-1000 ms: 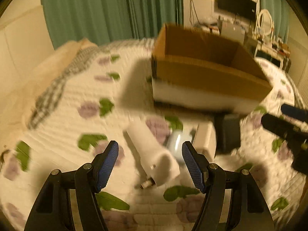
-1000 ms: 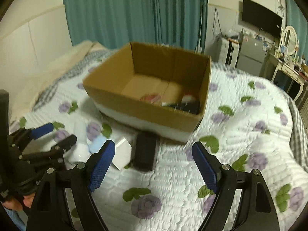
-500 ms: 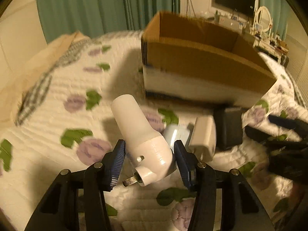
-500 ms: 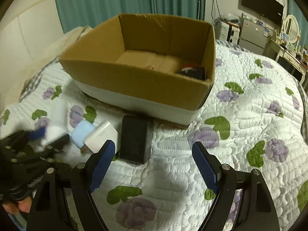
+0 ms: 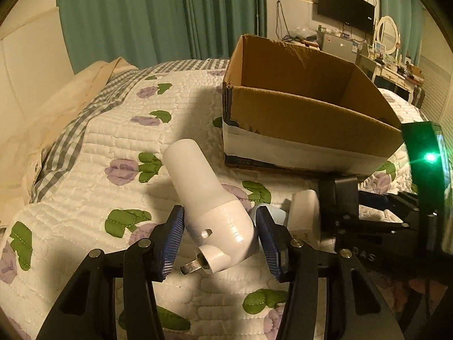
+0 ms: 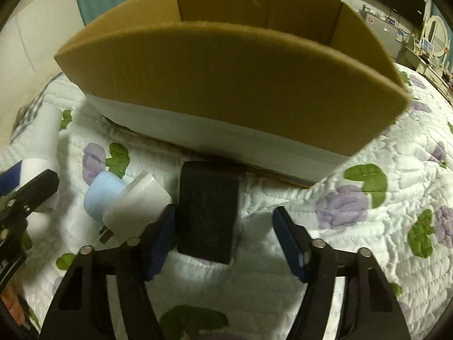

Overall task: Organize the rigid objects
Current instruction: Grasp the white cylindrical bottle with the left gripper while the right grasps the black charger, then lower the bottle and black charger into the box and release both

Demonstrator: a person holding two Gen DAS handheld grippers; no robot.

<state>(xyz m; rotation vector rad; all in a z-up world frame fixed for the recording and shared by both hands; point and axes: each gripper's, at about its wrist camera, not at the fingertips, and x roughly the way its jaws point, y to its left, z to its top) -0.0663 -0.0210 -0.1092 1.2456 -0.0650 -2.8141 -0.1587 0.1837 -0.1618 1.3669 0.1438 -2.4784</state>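
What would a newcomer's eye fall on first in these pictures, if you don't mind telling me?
Probably the big open cardboard box on the flowered quilt, filling the right wrist view. Next, the white cylindrical device clamped in the left tool, pointing up toward the box. Then the black block between the open fingers of the right tool, just in front of the box.

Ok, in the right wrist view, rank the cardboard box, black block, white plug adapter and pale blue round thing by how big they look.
1. Brown cardboard box
2. Black rectangular block
3. White plug adapter
4. Pale blue round object, partly hidden behind the adapter, so its rank is unsure.
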